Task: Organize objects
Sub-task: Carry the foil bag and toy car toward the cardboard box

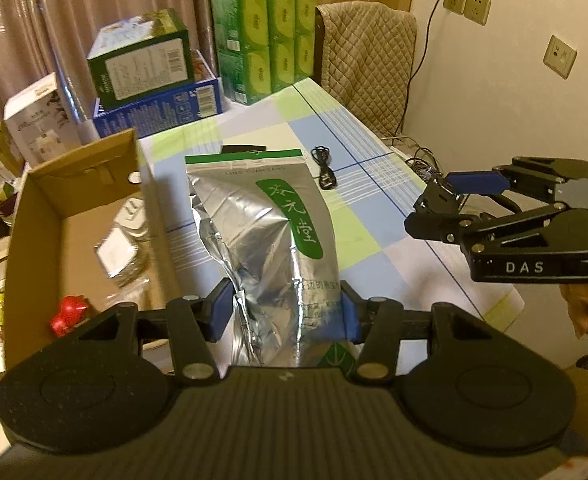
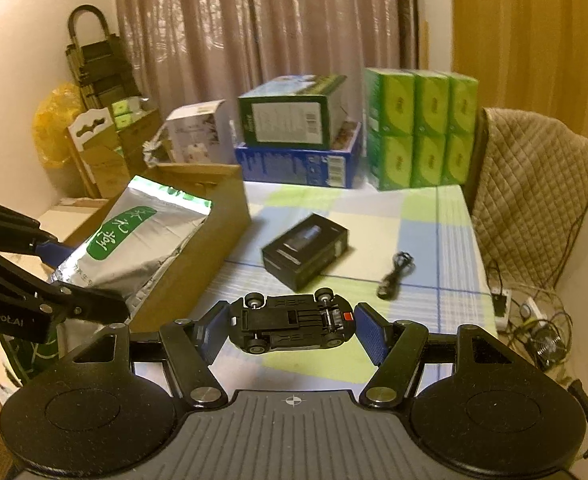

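My left gripper (image 1: 284, 316) is shut on a silver foil pouch (image 1: 262, 232) with a green label, held above the table beside the open cardboard box (image 1: 66, 248). In the right wrist view the pouch (image 2: 134, 240) hangs over the box's (image 2: 214, 216) edge, with the left gripper (image 2: 54, 276) at the left. My right gripper (image 2: 290, 328) holds a black toy car (image 2: 292, 326), underside up, between its blue pads (image 2: 373, 334). In the left wrist view the right gripper (image 1: 437, 204) shows at the right, the car hidden.
A black small box (image 2: 305, 250) and a black cable (image 2: 395, 274) lie on the checked tablecloth (image 2: 425, 216). Green, blue and white cartons (image 2: 417, 128) stand at the table's far end. A padded chair (image 2: 533, 200) is at the right. A red object (image 1: 68, 314) lies inside the cardboard box.
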A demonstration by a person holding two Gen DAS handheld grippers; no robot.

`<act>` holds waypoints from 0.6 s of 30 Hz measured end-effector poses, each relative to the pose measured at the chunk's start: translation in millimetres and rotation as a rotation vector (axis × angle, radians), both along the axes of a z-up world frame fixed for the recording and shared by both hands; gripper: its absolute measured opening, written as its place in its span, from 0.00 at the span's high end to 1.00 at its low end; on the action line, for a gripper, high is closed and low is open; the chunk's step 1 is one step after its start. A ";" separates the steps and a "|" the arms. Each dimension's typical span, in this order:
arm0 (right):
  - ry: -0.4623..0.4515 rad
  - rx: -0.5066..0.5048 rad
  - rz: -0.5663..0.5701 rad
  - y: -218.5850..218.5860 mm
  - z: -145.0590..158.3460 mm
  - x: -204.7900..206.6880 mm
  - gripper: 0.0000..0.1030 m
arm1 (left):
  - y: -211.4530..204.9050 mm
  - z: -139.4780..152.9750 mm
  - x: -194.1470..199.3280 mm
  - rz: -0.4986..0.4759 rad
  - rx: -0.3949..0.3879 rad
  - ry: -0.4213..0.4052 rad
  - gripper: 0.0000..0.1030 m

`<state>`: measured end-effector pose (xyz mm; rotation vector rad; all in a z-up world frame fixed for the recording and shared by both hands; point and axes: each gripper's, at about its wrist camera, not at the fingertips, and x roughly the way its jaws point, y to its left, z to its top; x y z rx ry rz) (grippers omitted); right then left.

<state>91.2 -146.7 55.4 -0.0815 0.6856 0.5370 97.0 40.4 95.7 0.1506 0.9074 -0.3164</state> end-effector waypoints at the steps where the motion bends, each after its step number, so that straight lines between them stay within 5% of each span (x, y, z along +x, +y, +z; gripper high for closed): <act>1: -0.004 -0.001 0.007 3.5 1.5 -0.8 0.38 | 4.9 2.9 -2.3 0.005 0.001 -0.004 0.53; 18: -0.038 -0.003 0.152 81.4 15.7 -24.9 0.38 | 80.9 36.9 -30.3 0.106 0.032 -0.032 0.53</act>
